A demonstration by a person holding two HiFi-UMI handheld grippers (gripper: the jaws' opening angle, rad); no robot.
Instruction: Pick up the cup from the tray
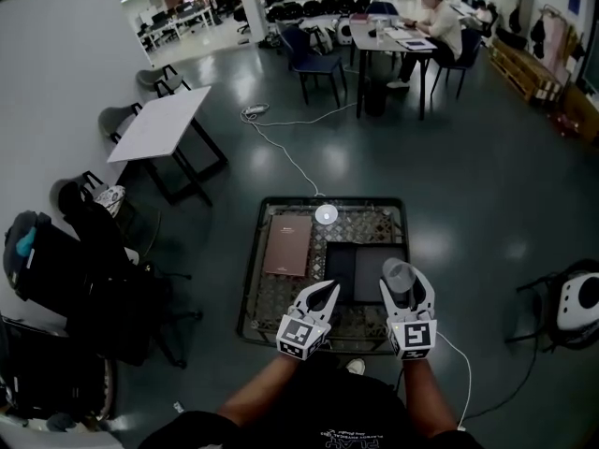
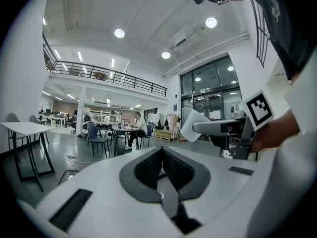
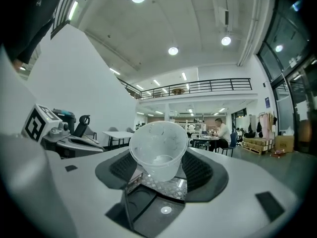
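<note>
Left gripper (image 1: 325,295) (image 2: 161,151) had its jaws closed together with nothing between them, the ribbed dark pads meeting at the tip. Its cube (image 1: 301,333) carried black-and-white square markers and no readable words. Right gripper (image 1: 404,284) (image 3: 161,165) had its jaws wide apart but clamped on the cup (image 1: 399,274) (image 3: 158,148), with the pads pressing its sides. The cup was clear thin plastic, round, tapered and scuffed, held upright above the right part of the flat black rectangular tray (image 1: 348,269). The tray lay on a table (image 1: 271,297) with a patterned top, beside a brown notebook (image 1: 287,246) whose cover print was too small to read.
</note>
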